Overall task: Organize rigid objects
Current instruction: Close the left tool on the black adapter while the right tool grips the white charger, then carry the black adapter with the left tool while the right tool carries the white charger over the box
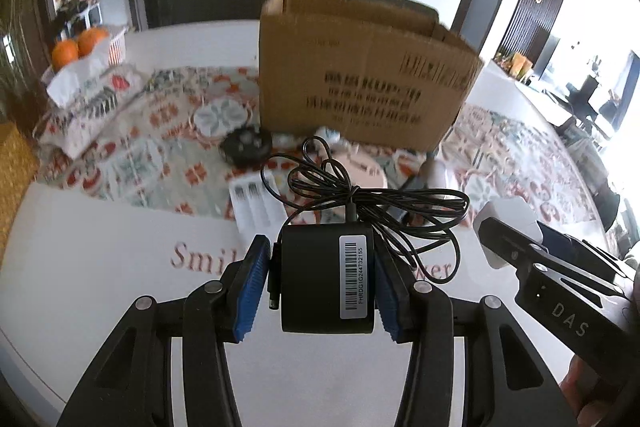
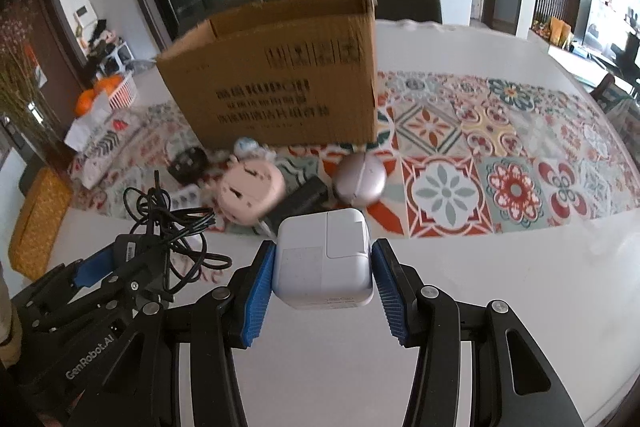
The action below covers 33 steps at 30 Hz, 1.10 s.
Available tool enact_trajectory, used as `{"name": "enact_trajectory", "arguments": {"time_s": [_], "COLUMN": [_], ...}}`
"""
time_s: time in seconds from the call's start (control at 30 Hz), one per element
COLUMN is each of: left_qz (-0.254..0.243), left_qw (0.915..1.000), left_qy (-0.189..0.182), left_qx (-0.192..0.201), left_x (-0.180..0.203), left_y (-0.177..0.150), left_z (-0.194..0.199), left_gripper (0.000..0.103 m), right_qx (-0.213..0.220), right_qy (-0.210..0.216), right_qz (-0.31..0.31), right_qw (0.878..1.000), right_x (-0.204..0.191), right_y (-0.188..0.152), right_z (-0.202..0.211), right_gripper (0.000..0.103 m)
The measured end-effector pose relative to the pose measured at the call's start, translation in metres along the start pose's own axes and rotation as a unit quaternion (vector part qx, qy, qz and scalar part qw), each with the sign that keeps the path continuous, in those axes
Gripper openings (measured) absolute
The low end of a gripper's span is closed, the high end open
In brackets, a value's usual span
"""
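Low centre of the left view, the left gripper is clamped on a black adapter, blue pads pressed to its sides; a white barcode label faces up and its thin black cord sprawls in loops just above. Low centre of the right view, the right gripper grips a white charger, a glossy rounded cube with a faint seam. Both are held above the white table. Behind, upper centre, an open box stands on the patterned mat, a pink plug in front of it
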<state>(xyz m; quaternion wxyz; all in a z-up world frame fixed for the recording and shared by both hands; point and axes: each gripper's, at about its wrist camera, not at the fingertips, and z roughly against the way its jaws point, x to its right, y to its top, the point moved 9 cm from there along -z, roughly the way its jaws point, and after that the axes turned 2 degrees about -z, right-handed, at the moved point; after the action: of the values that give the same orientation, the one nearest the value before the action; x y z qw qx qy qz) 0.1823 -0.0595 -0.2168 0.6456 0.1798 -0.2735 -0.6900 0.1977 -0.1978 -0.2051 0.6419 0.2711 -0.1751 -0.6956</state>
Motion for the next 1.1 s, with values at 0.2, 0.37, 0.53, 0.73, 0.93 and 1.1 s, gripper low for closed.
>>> {"name": "enact_trajectory", "arguments": {"time_s": [0.2,0.37,0.53,0.73,0.93,1.1], "left_qz": [-0.016,-0.019,-0.027,-0.037,-0.044,-0.049], "left_qw": [0.9995,0.9987,0.9970,0.9949,0.9934,0.9922], "left_qy": [-0.003,-0.006,-0.008,-0.011,-0.026,-0.042], "left_qx": [0.028,0.047,0.072,0.093,0.103,0.107], "left_x": [-0.004,-0.008,-0.007,-0.007,-0.005,0.000], "left_y": [0.021,0.040,0.061,0.086,0.113,0.135], "left_z": [0.018,0.031,0.045,0.055,0.056,0.057], "left_gripper": [0.048,0.048,0.048,0.048,0.048,0.048], "right_qx": [0.030,0.056,0.076,0.098,0.125,0.139], "right_qy": [0.003,0.002,0.006,0.008,0.004,0.008], "right_qz": [-0.001,0.000,-0.001,0.000,0.005,0.006], "right_qw": [1.000,0.998,0.997,0.995,0.992,0.990], "right_x": [-0.012,-0.021,-0.028,-0.033,-0.039,-0.043], "right_y": [0.017,0.034,0.051,0.073,0.101,0.124], "right_z": [0.017,0.031,0.041,0.051,0.062,0.067], "right_gripper": [0.050,0.050,0.050,0.050,0.050,0.050]}}
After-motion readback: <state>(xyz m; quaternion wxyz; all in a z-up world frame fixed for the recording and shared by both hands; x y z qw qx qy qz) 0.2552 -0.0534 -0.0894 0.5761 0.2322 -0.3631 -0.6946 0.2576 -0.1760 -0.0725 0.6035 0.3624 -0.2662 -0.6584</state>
